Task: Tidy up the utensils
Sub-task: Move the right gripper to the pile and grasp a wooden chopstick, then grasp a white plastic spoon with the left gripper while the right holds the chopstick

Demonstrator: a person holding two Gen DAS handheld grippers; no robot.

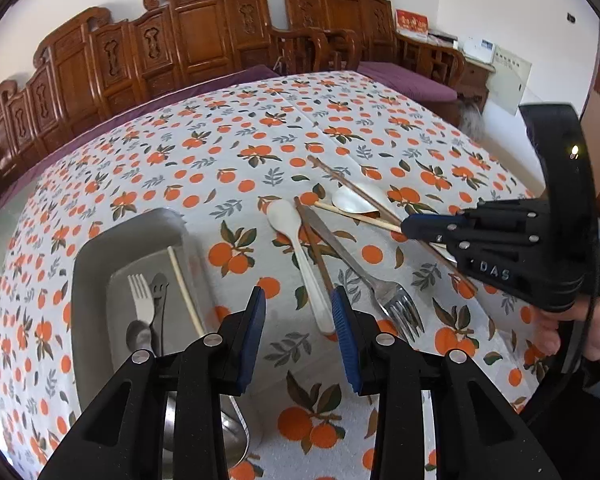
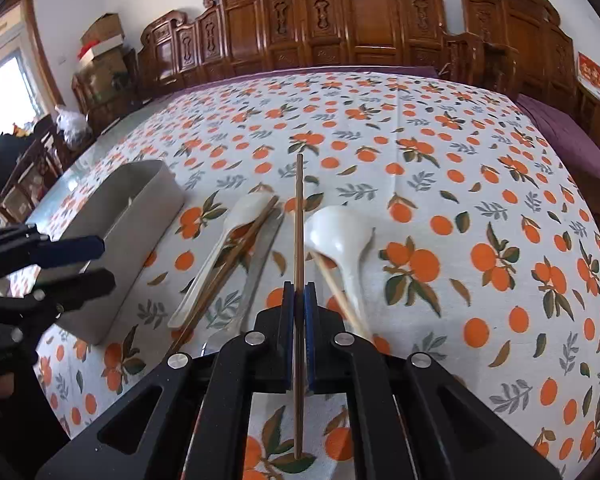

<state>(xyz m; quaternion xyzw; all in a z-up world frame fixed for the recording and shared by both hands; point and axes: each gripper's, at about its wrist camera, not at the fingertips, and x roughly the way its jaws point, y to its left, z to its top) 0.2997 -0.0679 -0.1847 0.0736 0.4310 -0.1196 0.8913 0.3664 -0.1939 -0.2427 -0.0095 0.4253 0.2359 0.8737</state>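
A grey tray (image 1: 88, 264) at the left holds a fork (image 1: 142, 300), a black utensil, a spoon and a light chopstick (image 1: 184, 288). On the cloth lie a white spoon (image 1: 300, 248), a dark chopstick (image 1: 314, 248), a steel fork (image 1: 388, 300), a second white spoon (image 1: 354, 200) and a light chopstick (image 1: 360, 216). My left gripper (image 1: 298, 308) is open and empty above the cloth, between the tray and the white spoon's handle. My right gripper (image 2: 299, 292) is shut on a dark brown chopstick (image 2: 299, 220), held pointing away; it also shows in the left wrist view (image 1: 408, 226).
The table wears an orange-print cloth (image 2: 440, 208). Carved wooden chairs (image 1: 204, 28) line the far side. A steel ladle bowl (image 1: 232, 432) lies in the tray under my left gripper. The tray (image 2: 140, 208) and my left gripper (image 2: 80, 264) show at the left of the right wrist view.
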